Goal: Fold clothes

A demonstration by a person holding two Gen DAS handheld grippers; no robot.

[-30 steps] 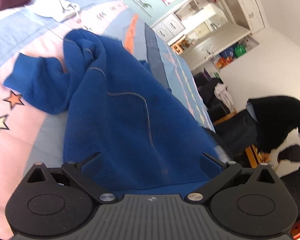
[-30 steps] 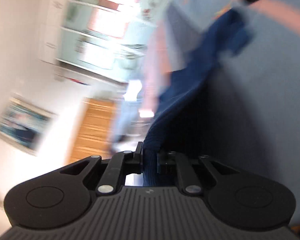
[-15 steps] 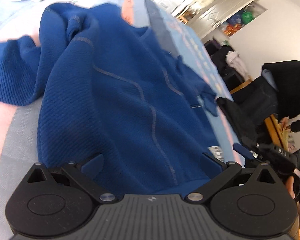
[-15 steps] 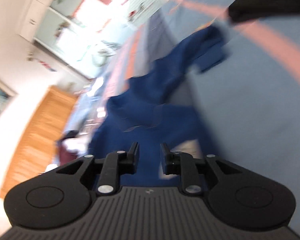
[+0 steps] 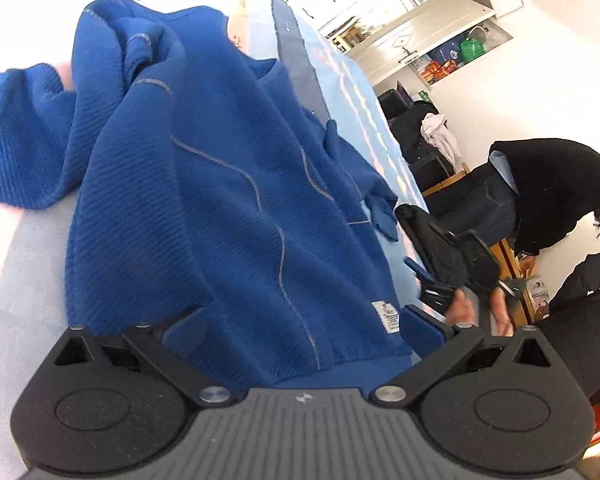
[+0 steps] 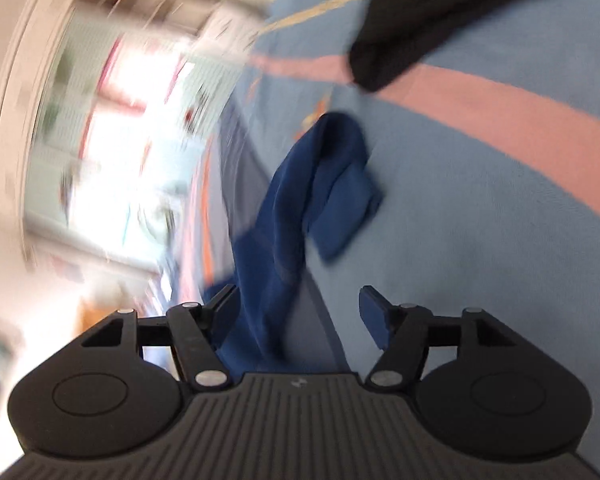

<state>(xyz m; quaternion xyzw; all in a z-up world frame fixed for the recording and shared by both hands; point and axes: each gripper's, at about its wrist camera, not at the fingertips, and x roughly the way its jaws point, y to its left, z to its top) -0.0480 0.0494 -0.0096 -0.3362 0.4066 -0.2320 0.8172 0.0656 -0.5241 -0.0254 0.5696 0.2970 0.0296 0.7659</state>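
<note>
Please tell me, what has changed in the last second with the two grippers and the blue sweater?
The right gripper let go: a second ago it was shut on the blue sweater's edge, and now its fingers stand wide apart with the cloth lying loose between them. The sweater has been spread flatter on the bed, and its white label now shows. The left gripper stayed open over the hem.

Legible text: none.
- Sewn label [image 5: 387, 317], white, near hem of blue sweater [image 5: 220, 200]: printed lines present, too small to read.
- Small emblem [image 5: 303, 397] on left gripper body: mark only, no letters made out.
- Same emblem [image 6: 298, 383] on right gripper body: unreadable.
- Wall posters, right wrist view: blurred.
</note>
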